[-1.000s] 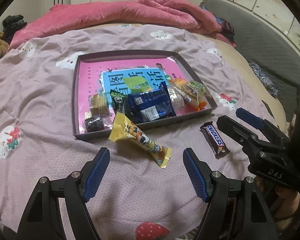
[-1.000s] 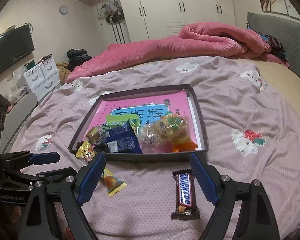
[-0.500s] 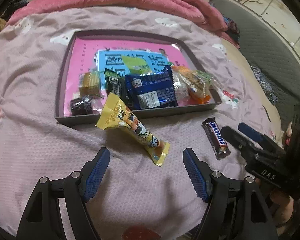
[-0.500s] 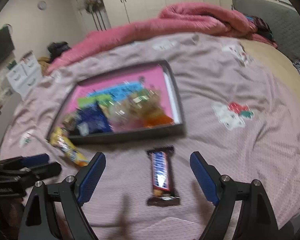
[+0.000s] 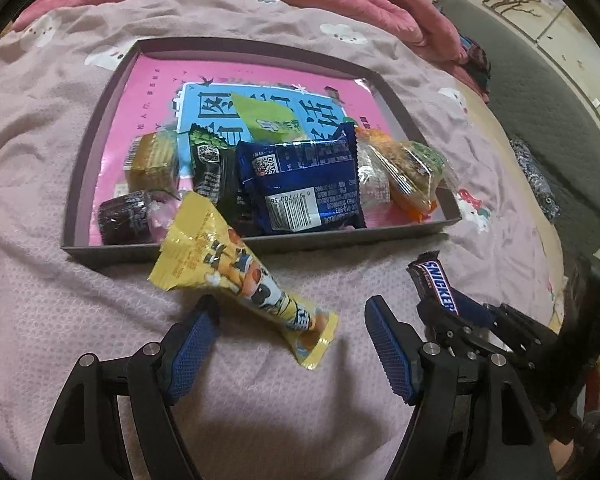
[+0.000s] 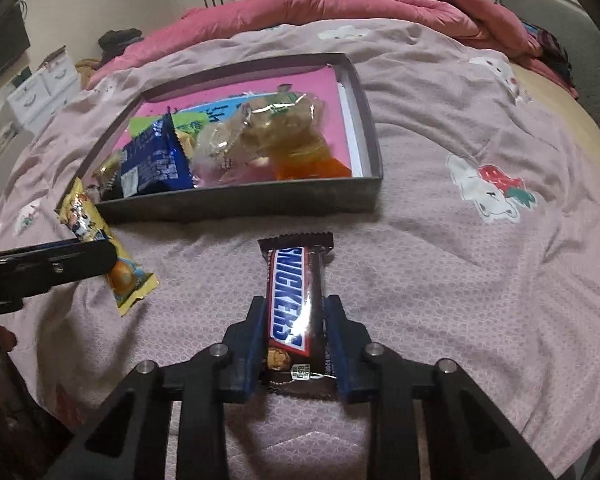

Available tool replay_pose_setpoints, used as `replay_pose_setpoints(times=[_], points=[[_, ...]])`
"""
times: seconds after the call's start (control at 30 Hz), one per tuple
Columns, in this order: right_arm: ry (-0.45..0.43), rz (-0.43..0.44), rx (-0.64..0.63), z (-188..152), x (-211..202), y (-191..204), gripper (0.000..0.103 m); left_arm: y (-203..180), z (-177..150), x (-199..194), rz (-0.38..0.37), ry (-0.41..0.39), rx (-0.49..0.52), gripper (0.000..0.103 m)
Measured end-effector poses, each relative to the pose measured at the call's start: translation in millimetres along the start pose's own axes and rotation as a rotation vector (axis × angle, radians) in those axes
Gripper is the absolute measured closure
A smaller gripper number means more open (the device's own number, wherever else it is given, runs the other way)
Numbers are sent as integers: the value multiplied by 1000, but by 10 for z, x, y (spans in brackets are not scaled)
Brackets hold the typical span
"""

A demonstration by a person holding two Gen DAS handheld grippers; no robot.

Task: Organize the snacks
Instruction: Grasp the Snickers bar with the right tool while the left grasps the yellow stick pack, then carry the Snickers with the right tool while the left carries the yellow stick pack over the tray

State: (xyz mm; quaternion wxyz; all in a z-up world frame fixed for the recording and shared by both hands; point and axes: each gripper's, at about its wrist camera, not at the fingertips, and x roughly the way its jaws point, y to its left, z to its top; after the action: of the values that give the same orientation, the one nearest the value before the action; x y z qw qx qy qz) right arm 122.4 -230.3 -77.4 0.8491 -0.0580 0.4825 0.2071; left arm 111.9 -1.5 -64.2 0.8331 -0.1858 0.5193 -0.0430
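A Snickers bar (image 6: 292, 272) lies lengthwise on the mauve bedsheet in front of the grey tray (image 6: 240, 200). My right gripper (image 6: 296, 306) is closing on it, and its blue pads press on both long sides of the bar's near half. In the left wrist view a yellow snack packet (image 5: 228, 272) lies slanted just outside the tray's (image 5: 260, 242) near rim. My left gripper (image 5: 292, 308) stands open low over the packet's narrow end, one finger on each side, apart from it. The Snickers bar (image 5: 434, 280) shows there too, to the right.
The tray holds a blue packet (image 5: 308, 184), clear-wrapped pastries (image 5: 408, 172), small dark and brown sweets and a pink-and-blue sheet. A pink duvet (image 6: 340, 4) is heaped at the far side of the bed. White drawers (image 6: 44, 84) stand far left.
Both grippers have come down toward the sheet. The right gripper's jaws have gone from wide open to pressed on the Snickers bar. The left gripper now straddles the yellow packet's end.
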Motion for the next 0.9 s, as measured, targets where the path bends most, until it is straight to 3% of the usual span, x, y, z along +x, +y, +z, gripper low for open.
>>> replay_pose_setpoints(times=[0.07,0.13,0.3,0.37,0.67,0.9], points=[[-10,14,6,1,-39,-5,73,9,14,31,-7,3,-13,41],[-16,33,3,15,-74,26,73,16,21,81,15,15,-14,64],[-56,76,-21,61,-217,142,73,50,15,106,-31,24,-16,74],[-82,103,-31,70,-302,192,73,44,-3,52,-43,17,-1,85],[-159,182,-23,181,-491,316,73,137,-78,-338,-43,-38,26,87],[-199,203,-38,319,-535,386,73,263,101,-802,-45,-150,0,87]])
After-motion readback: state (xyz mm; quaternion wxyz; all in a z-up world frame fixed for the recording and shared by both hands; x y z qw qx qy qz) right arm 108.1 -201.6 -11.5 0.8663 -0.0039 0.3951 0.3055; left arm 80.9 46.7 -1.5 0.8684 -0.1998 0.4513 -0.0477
